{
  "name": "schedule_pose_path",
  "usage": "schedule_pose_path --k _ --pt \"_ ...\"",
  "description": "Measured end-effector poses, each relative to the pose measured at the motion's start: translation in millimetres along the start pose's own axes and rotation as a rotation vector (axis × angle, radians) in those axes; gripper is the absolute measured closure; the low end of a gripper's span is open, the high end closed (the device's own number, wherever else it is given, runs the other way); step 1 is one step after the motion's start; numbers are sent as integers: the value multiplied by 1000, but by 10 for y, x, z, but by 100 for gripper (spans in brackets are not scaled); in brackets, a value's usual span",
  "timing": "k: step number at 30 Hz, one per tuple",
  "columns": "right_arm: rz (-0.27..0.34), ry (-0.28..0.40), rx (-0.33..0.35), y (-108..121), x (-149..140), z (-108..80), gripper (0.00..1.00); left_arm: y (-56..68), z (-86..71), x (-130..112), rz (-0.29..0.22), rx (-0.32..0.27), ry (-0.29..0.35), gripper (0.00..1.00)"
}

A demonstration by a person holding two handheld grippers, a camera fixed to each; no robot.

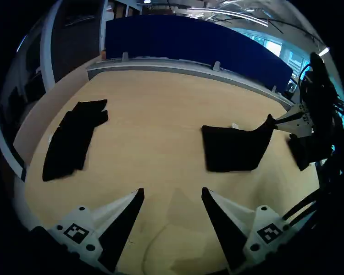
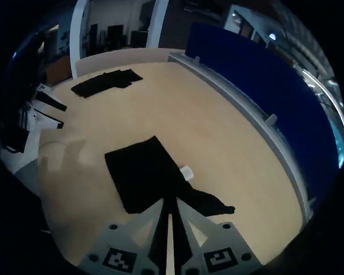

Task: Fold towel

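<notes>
Nearest the lens in the left gripper view, my left claw [image 1: 172,191] stands spread wide, with nothing between its fingers, hovering over the pale wood counter [image 1: 163,137]. Each finger base carries a black-and-white square marker [image 1: 76,232]; it is a coded pattern, not lettering. Beyond the fingertips and to their right, well apart from this claw, the black towel [image 1: 231,149] lies on the counter as a rough rectangle. Its far right corner is drawn up off the wood into a point, and that point ends at my right claw near the right edge of that view.

In the right gripper view, my right claw [image 2: 171,200] is pressed together, both fingers closed on the towel's near edge; dark cloth runs straight out from the tips. Its finger bases bear the same kind of square marker. Most of the towel lies flat just ahead and to the left of the tips, and a loose tongue of it trails to the right. One small white tag [image 2: 187,173] sits at the towel's right edge; any print on it is too small to read.

Farther off, a second black cloth [image 2: 105,81] lies rumpled near the counter's far end, well apart from the towel. Grey edging [image 2: 245,107] and a blue partition [image 2: 273,91] bound the counter's long side.
</notes>
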State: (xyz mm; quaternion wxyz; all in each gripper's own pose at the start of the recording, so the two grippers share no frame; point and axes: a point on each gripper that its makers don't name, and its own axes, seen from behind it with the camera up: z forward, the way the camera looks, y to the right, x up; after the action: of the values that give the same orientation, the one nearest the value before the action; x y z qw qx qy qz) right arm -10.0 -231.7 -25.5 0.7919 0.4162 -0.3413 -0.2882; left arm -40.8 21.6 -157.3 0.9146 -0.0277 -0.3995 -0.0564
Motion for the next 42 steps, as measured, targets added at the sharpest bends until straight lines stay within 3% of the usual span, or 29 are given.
schedule_pose_path --k 6,14,18,22,27,36,42 --pt "-60 7 48 -195 225 191 96 -33 -75 37 -17 2 11 7" --pt "-131 -5 153 -707 475 649 96 -136 -155 33 -22 29 33 7" --pt "-132 -37 214 -1012 420 954 96 -165 -181 0 -33 40 39 7" --pt "-109 -84 243 -1169 286 1163 95 -182 -196 -38 -49 47 40 7" --pt "-101 -94 246 -1196 247 1186 85 -193 -206 -77 -60 50 38 7" --pt "-58 -78 229 -1095 260 1101 36 -208 -197 -108 -57 50 28 7" --pt "-22 -73 215 -1040 205 1018 33 -170 -181 -101 -53 48 27 7"
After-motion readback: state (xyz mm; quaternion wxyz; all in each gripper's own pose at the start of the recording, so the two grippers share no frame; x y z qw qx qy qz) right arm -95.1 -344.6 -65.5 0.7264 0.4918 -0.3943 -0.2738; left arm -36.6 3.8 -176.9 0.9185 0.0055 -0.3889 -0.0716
